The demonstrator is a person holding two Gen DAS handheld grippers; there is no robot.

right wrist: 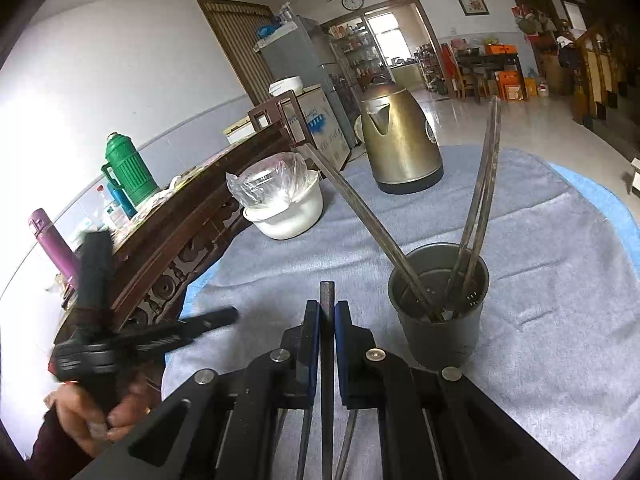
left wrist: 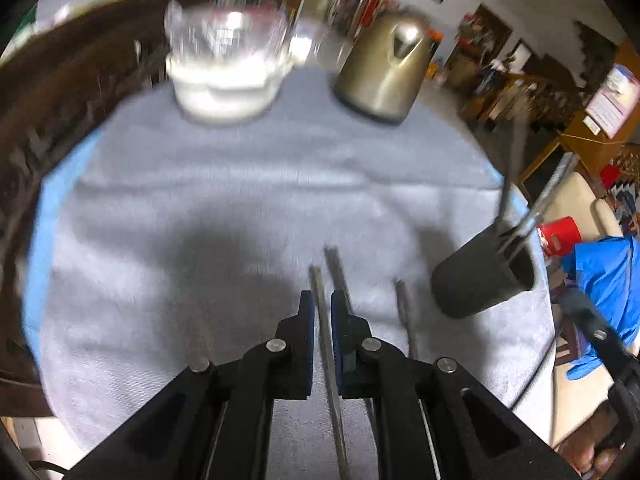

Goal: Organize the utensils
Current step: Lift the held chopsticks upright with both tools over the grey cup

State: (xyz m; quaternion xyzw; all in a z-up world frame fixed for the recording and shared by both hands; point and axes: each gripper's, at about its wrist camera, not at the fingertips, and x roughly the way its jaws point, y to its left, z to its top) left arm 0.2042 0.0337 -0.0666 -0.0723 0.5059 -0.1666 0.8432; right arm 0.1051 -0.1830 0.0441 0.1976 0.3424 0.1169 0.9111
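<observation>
A dark cup holder (right wrist: 440,312) stands on the grey cloth (right wrist: 540,320) with several chopsticks (right wrist: 482,200) leaning in it; it also shows in the left wrist view (left wrist: 484,276). My right gripper (right wrist: 327,312) is shut on a chopstick (right wrist: 327,340), just left of the cup. My left gripper (left wrist: 319,304) is narrowly closed around a chopstick (left wrist: 320,300), with two more chopsticks (left wrist: 404,312) lying on the cloth (left wrist: 200,240) beside it. The left view is blurred by motion.
A metal kettle (right wrist: 400,144) and a white bowl with a plastic bag (right wrist: 284,200) stand at the far side of the cloth. A dark wooden sideboard (right wrist: 192,216) runs along the left. The left hand with its gripper (right wrist: 120,344) shows at lower left.
</observation>
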